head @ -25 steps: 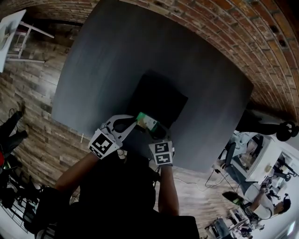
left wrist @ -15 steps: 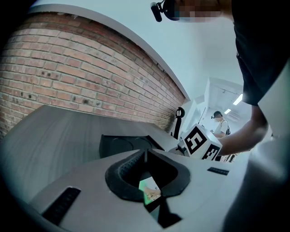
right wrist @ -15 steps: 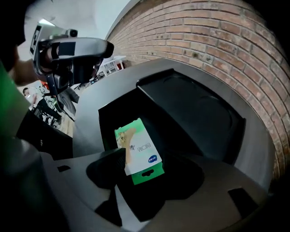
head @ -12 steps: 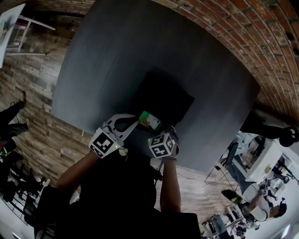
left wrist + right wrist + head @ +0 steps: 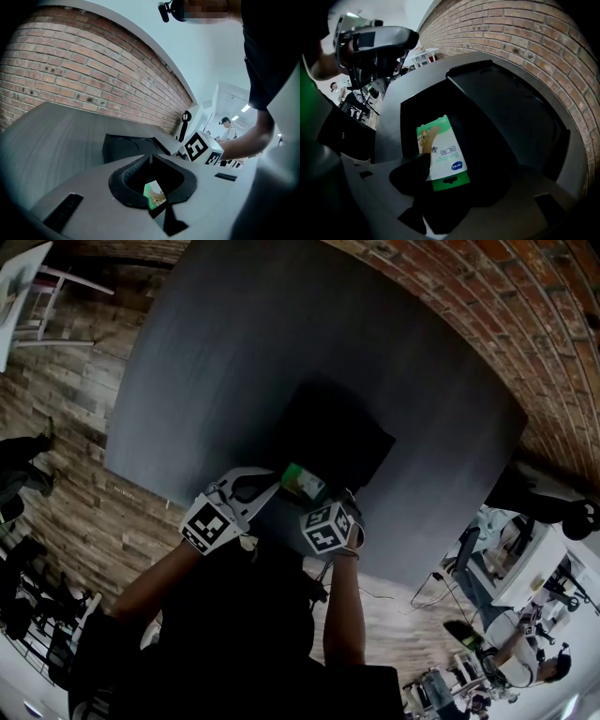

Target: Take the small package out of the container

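Observation:
The small green and white package hangs over the near edge of the black container on the grey table. My left gripper comes in from the left and is shut on the package at its fingertips. My right gripper points steeply down just to the right of it. Its jaws have just been opening and stand wide. In the right gripper view, the package's green hanger end reaches into the gap of the right gripper, with no pad pressing on it. The container looks dark inside.
A brick wall runs behind the table. Wooden floor lies to the left, with a white stand at the far left. A person and office gear stand at the lower right. The table's near edge is close to my hands.
Both grippers have sunk a little toward the container. The right gripper has rolled, so its marker cube shows another face. The package stays in the left gripper.

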Available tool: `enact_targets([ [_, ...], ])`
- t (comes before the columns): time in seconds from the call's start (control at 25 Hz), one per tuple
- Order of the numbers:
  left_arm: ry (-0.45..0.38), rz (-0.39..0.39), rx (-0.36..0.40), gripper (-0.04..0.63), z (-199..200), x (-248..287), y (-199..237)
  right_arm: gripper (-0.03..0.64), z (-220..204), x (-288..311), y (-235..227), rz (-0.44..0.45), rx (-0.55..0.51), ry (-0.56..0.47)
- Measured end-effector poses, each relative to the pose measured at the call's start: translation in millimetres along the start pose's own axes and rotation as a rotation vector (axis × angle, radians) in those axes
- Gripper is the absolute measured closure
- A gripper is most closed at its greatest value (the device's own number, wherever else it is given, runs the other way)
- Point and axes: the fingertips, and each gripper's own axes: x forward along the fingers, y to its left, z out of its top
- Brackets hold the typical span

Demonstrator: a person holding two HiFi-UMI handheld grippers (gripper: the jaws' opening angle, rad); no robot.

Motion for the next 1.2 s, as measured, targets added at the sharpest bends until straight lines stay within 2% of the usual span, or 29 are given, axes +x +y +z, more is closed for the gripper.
enact_targets([
  [0.24, 0.008, -0.021, 0.008, 0.551, -5, -1, -5, 0.442, 8, -13, -1, -0.093, -0.055, -0.041],
  [0.64, 0.058, -0.103, 0.044, 0.549, -33, 7, -15, 0.522, 12, -38, 5, -0.135, -0.051, -0.102],
  [0.76, 0.101, -0.129, 0.087, 0.529, -47, 12, -19, 0.529, 12, -42, 7, -0.142, -0.051, -0.112],
  [0.84, 0.138, -0.151, 0.127, 0.451, -58, 16, -22, 0.531, 11, -45, 9, -0.146, -0.051, -0.117],
  [1.2, 0.275, -0.171, 0.23, 0.443, -95, 32, -17, 0.541, 10, -49, 16, -0.155, -0.048, -0.143],
])
